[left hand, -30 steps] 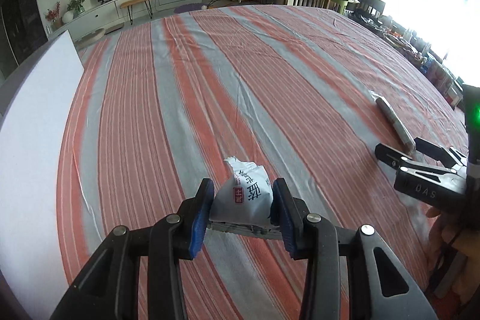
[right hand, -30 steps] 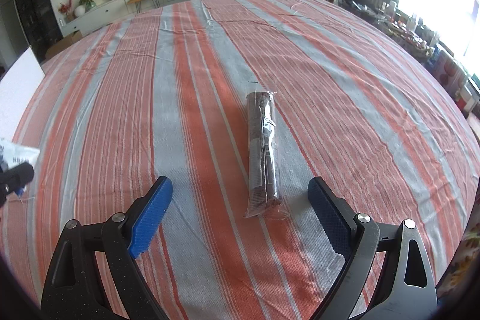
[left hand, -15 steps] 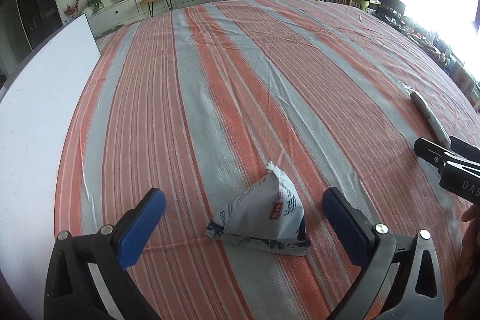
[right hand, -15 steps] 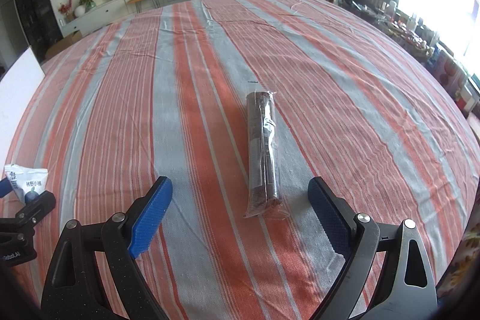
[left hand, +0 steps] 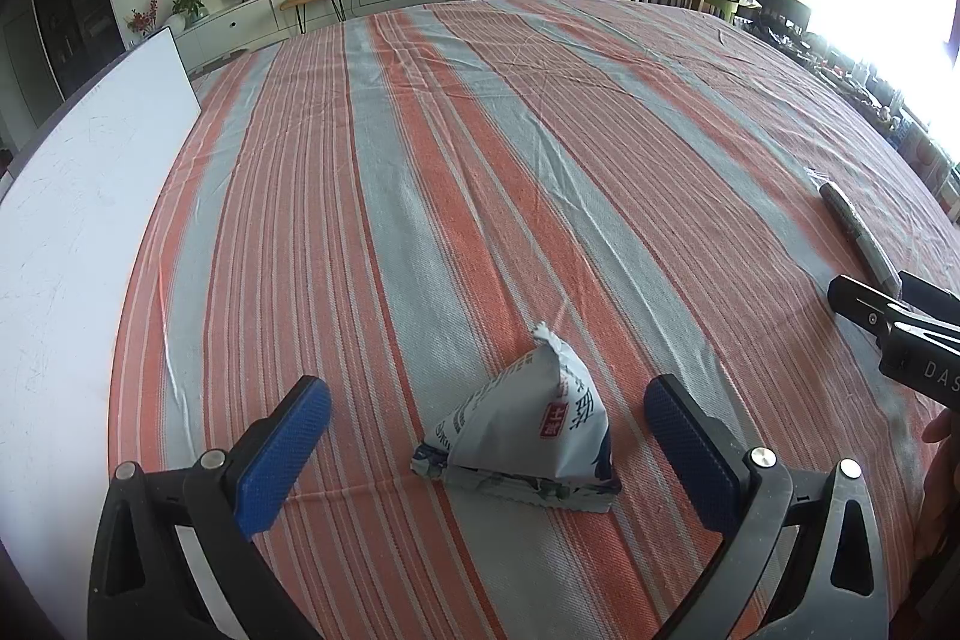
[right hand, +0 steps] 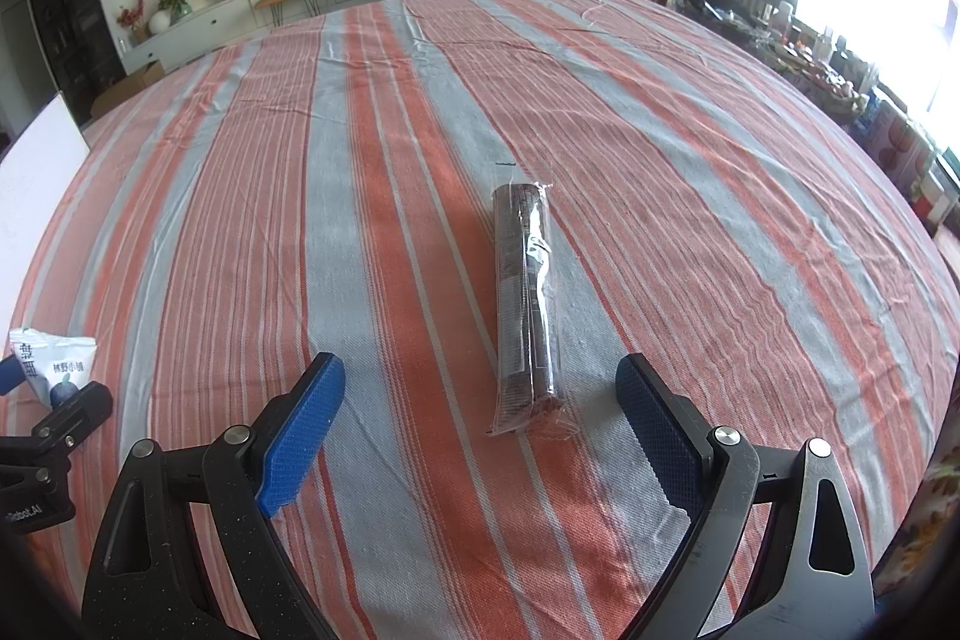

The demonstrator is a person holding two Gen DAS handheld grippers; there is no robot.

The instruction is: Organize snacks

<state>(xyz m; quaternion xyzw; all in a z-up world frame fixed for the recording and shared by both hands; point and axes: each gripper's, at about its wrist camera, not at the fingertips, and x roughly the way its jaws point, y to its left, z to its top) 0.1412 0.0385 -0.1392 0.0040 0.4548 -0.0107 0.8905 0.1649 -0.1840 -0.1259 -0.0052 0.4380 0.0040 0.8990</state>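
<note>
The left gripper (left hand: 487,424) stood wide open, its blue pads (left hand: 282,451) well clear on either side of a small white snack packet (left hand: 528,430) that sat on the striped tablecloth (left hand: 480,160) between them. Nothing was in its grasp. The packet rested on its flat crimped seam with its pointed end sticking up, a bit like a little tent, which I took to be simply how such a puffy bag settles when it is set down on its broad edge. It lay near the left side of the tabletop, not far from a white board (left hand: 72,220) that ran along that edge.

The right gripper (right hand: 480,400) was spread just as wide and empty too. A long dark snack stick in clear wrap (right hand: 528,298) lay lengthwise ahead of it, its near end about level with the fingertips and between them, touching neither. That lining-up looked deliberate to me: the fingers straddled the narrow width, so closing would pinch it across the middle of its short side rather than along its length.

The two snacks were well apart, one toward each side. I judged the sorting was far from finished, with the stick the likely next pick and the packet's spot perhaps the gathering place.
</note>
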